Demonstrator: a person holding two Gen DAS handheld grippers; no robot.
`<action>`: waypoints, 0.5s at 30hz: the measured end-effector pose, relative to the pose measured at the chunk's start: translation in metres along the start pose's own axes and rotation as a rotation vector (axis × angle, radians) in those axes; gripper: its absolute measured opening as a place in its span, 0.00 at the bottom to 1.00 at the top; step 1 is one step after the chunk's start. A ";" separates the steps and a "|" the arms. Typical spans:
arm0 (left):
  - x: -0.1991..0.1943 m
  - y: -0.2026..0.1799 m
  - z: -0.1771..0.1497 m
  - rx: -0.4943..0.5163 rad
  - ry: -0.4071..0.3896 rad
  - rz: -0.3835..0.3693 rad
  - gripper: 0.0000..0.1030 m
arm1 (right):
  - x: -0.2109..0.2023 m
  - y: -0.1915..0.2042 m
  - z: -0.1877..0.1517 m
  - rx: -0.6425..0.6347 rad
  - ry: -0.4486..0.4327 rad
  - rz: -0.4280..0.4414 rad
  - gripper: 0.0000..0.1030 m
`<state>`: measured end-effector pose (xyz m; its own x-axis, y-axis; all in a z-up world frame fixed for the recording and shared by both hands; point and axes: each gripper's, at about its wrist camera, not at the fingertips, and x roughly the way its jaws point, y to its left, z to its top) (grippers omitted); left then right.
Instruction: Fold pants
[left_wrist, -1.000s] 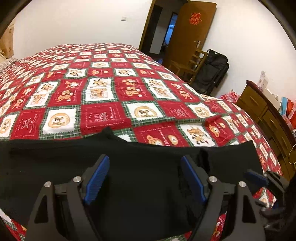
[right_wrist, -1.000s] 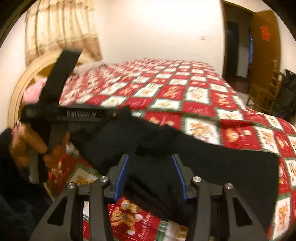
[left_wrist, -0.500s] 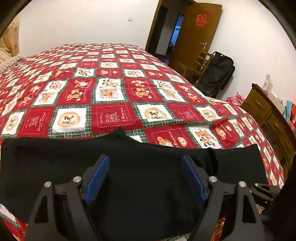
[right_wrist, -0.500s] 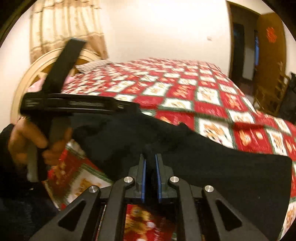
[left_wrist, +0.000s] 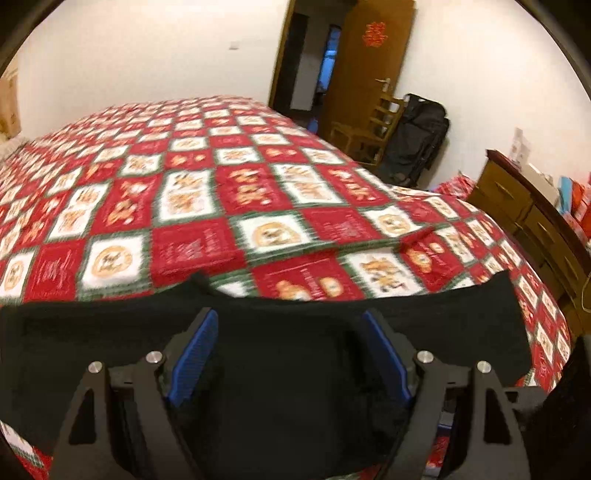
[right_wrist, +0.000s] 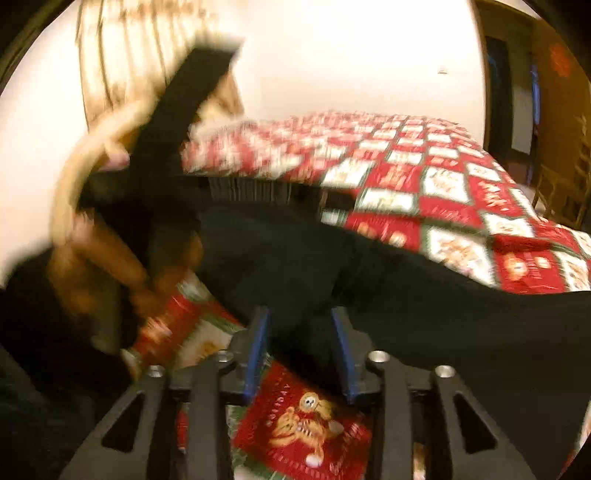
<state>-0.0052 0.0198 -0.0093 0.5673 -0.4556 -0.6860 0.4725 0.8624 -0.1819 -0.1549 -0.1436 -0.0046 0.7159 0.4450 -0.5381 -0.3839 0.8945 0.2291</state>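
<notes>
pants (left_wrist: 295, 369) are lying across the near edge of the bed (left_wrist: 258, 206), and starting at the jaws: the left gripper (left_wrist: 291, 354) is hanging over the middle of the black cloth with its blue pads wide apart, nothing pinched. the right gripper (right_wrist: 301, 347) is sitting at the near hem, its jaws have just been opening again after snapping together, and now they're standing apart with a fold of the fabric between them but not pressed, as far as i can tell through the blur.

if i'm reading it right they're setting up for the next fold. to do it well i'd be getting both grippers onto the same edge, biting through all the layers, then lifting evenly so nothing is dragging or bunching.

the pants themselves are looking like a wide dark band, mostly flat, already doubled i think, with a small bump poking up on the far edge. the red patchwork quilt (right_wrist: 461, 206) is showing beyond and under the hem.
</notes>
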 end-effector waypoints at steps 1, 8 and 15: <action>-0.001 -0.005 0.002 0.013 -0.008 -0.007 0.80 | -0.017 -0.009 0.004 0.032 -0.051 -0.010 0.57; 0.003 -0.042 0.007 0.068 -0.016 -0.083 0.80 | -0.067 -0.109 0.013 0.231 -0.065 -0.356 0.25; 0.030 -0.070 -0.009 0.100 0.050 -0.015 0.80 | -0.009 -0.146 0.003 0.207 0.108 -0.536 0.24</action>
<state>-0.0271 -0.0523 -0.0240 0.5263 -0.4549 -0.7184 0.5474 0.8278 -0.1232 -0.1035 -0.2783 -0.0305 0.7114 -0.0695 -0.6994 0.1452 0.9882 0.0496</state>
